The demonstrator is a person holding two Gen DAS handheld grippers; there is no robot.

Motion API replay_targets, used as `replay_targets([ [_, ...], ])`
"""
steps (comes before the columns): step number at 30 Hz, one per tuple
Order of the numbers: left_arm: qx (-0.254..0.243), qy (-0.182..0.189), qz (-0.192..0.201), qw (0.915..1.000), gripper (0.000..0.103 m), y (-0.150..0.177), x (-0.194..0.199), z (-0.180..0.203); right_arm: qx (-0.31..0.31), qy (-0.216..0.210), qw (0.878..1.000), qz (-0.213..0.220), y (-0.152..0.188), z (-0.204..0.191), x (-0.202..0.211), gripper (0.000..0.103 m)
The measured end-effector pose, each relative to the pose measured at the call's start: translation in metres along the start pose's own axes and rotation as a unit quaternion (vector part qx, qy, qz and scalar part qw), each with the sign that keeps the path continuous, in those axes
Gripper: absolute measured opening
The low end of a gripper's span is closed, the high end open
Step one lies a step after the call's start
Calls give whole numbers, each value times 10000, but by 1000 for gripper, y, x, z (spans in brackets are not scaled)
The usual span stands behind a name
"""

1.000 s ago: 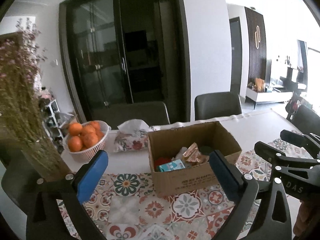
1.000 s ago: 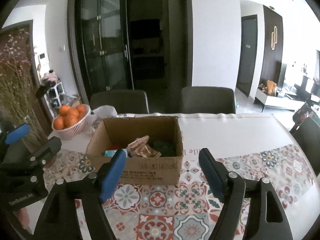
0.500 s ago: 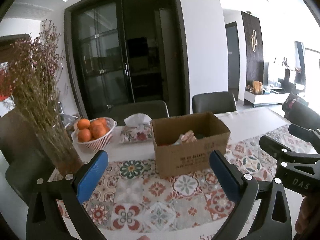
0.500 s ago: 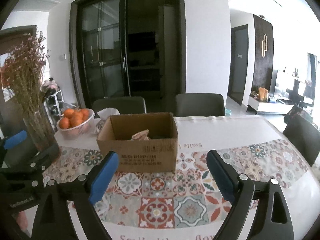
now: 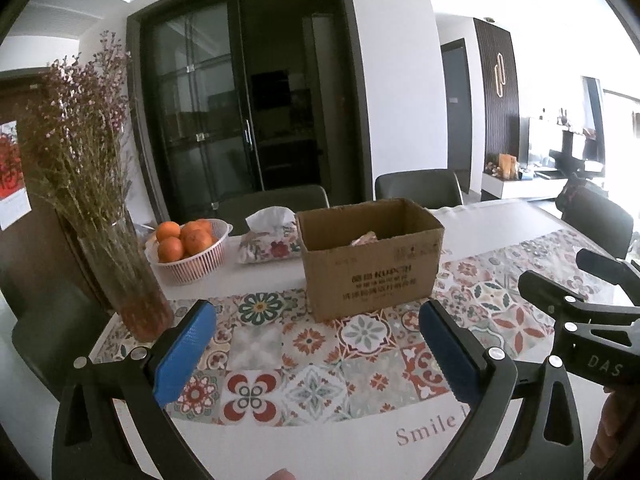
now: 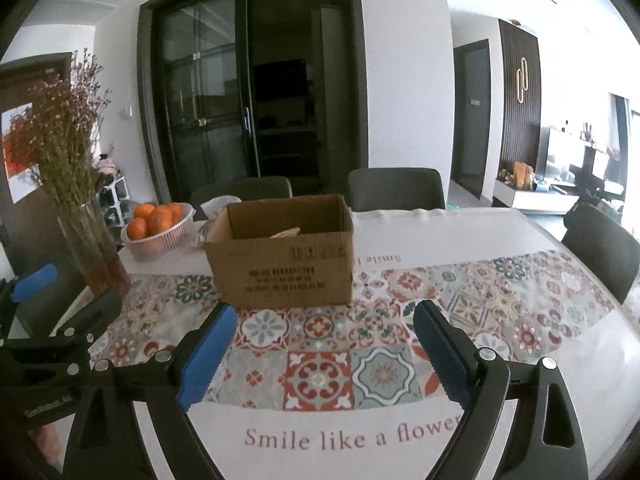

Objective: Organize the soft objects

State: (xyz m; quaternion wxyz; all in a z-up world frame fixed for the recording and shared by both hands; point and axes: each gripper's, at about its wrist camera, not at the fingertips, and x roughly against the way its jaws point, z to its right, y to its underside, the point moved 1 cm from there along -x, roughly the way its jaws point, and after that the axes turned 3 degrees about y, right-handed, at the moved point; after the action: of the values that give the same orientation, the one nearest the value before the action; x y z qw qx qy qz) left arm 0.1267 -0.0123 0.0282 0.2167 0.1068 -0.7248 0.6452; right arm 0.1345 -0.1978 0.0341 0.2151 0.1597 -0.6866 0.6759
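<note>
Left gripper (image 5: pixel 318 342) wide apart, nothing between the blue pads. Right gripper (image 6: pixel 322 346) same, wide and carrying nothing. Both hang over the near edge of the table (image 6: pixel 400 432), patterned cloth directly below and ahead.

Straight ahead of both grippers, well apart from the fingertips: the cardboard box (image 5: pixel 372 260), open top. Soft things sit inside; only a crinkly tan wrapper (image 5: pixel 364 239) pokes over the rim. Beyond the box to the left gripper's left: tissue pack (image 5: pixel 270 240) beside the box, then a basket of oranges (image 5: pixel 188 248). Nearer on the far left, a glass vase of dried flowers (image 5: pixel 128 280).

Risks, judged: reaching in blind over the tall front wall could clip the rim and shove or tip the light box. Soft wrappers may slip or crush in a hard pinch. A wide left swing could knock the vase.

Hard to see: nearly all the box contents are hidden by its front wall from this low angle; count and type unclear. The tissue pack is mostly blocked by the box in the right view. Each gripper shows only partly at the other view's edge.
</note>
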Motion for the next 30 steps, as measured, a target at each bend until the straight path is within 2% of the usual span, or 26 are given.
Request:
replay_targets([
  [13, 98, 200, 18, 9998, 103, 29, 22, 7, -38, 9, 10000, 47, 27, 4, 26, 91],
  [30, 66, 48, 280, 9996, 103, 42, 46, 10, -80, 97, 9999, 71, 42, 7, 43, 91],
])
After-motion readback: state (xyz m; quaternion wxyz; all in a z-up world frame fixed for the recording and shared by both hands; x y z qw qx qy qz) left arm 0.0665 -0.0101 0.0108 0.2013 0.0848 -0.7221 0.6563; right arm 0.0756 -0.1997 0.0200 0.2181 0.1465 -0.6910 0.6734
